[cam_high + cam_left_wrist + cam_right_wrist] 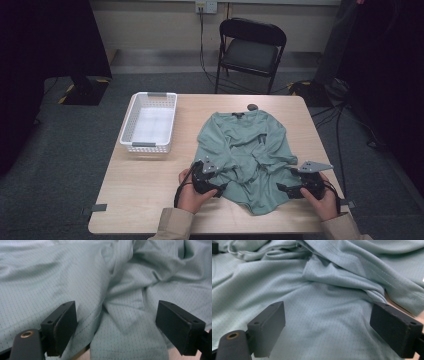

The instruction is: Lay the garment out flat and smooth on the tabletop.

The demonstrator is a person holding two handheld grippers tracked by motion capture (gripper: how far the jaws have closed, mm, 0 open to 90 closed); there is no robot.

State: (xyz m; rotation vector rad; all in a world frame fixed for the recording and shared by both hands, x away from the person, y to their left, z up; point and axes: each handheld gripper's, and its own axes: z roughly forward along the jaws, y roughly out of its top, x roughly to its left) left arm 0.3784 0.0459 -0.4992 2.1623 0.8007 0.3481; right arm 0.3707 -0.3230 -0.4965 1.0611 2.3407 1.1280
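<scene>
Both the left gripper (218,189) and right gripper (282,188) stood wide open, empty, at the shirt's (242,145) hem; next came pinching the fabric.

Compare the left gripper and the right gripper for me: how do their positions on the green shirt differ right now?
The left gripper sits at the green shirt's lower left edge, by a bunched sleeve; the right gripper sits at its lower right edge. The left gripper faces a creased fold running between its jaws; the right gripper faces smoother cloth, with folds farther off. Both have jaws spread wide, clamping nothing.
</scene>
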